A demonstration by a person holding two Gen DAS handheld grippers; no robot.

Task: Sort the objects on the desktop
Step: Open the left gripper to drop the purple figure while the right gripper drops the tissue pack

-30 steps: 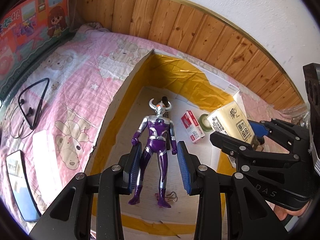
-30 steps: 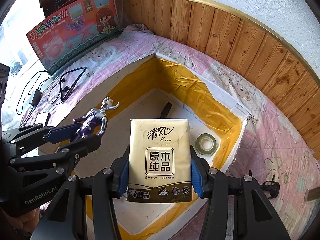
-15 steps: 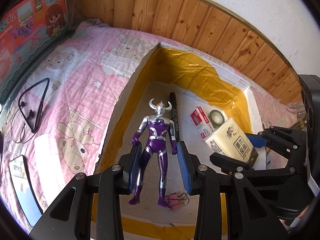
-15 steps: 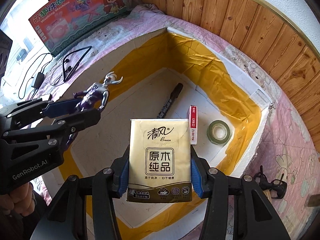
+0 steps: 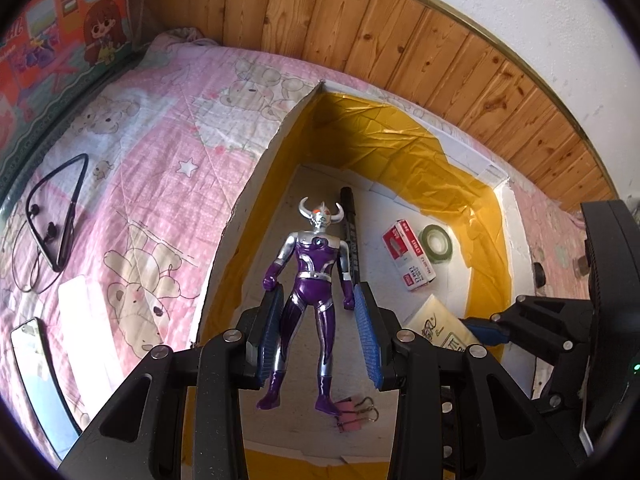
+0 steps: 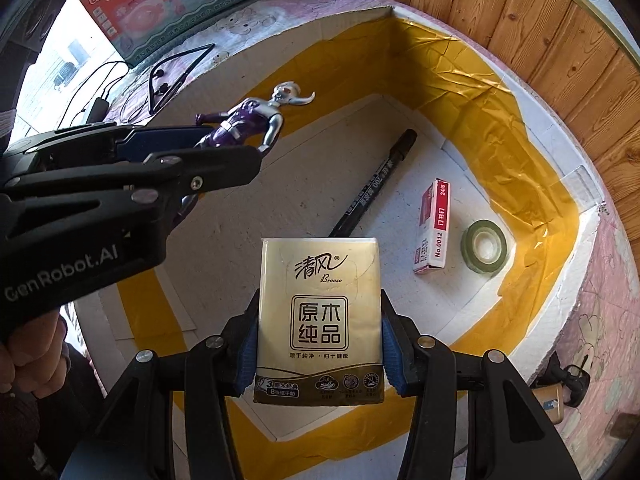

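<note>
My left gripper [image 5: 318, 328] is clamped on the legs of the purple-and-silver horned toy figure [image 5: 312, 276], and my right gripper [image 6: 318, 344] squeezes the sides of a tan packet of tissues [image 6: 319, 312]. Both hang over the white foam box with yellow-taped walls [image 6: 532, 168]. I should set each down on bare floor, clear of the black marker pen [image 6: 374, 184] and the small red-and-white staple box [image 6: 432, 228], then let go.

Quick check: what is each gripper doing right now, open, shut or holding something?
Left gripper: shut on the purple and silver horned toy figure.
Right gripper: shut on the golden-yellow tissue pack.
</note>
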